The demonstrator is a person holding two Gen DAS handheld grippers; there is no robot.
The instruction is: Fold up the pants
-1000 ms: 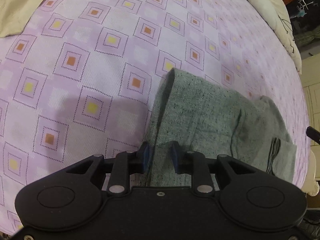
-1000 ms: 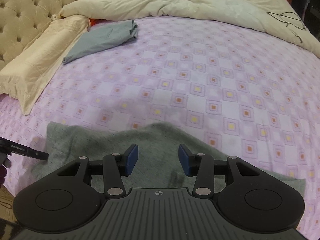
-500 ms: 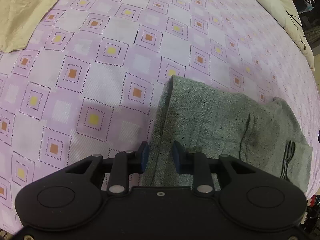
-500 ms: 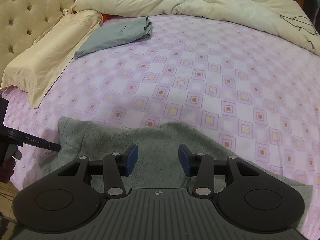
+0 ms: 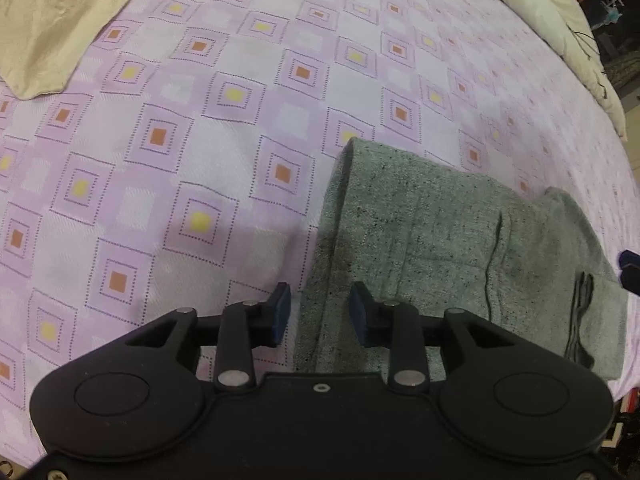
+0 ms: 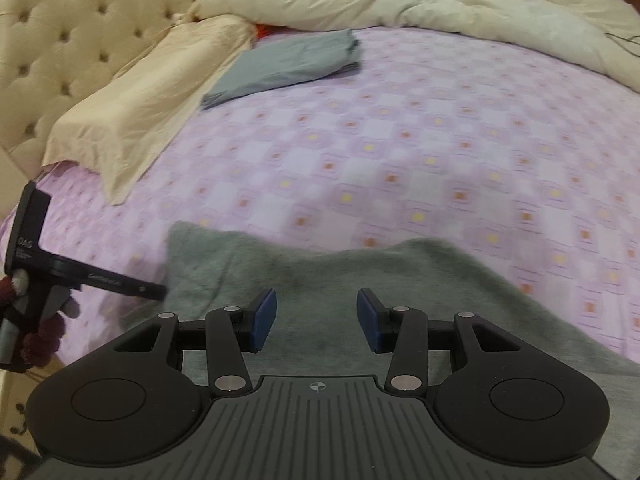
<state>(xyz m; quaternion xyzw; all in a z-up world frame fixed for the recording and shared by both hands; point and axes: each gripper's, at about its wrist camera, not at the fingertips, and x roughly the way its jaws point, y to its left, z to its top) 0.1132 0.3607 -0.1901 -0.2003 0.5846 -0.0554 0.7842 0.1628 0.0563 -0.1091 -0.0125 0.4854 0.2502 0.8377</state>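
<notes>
Grey speckled pants (image 5: 440,248) lie folded on the pink patterned bedsheet (image 5: 180,140); they also show in the right wrist view (image 6: 360,280). My left gripper (image 5: 319,313) is open and straddles the pants' left folded edge near the bed's front, holding nothing. My right gripper (image 6: 316,320) is open and empty just above the middle of the pants. The left gripper's side shows in the right wrist view (image 6: 92,276) at the pants' left corner. A blue fingertip of the right gripper (image 5: 628,264) peeks in at the right edge of the left wrist view.
A folded blue-grey garment (image 6: 288,64) lies at the far side near a cream pillow (image 6: 140,100) and tufted headboard (image 6: 60,40). A cream duvet (image 6: 440,4) is bunched along the far and right edge. The bed's front edge is close below the pants.
The left gripper's jaws have opened and let go of the pants' edge, which now lies flat. The right gripper has risen and drawn back slightly, still open.
</notes>
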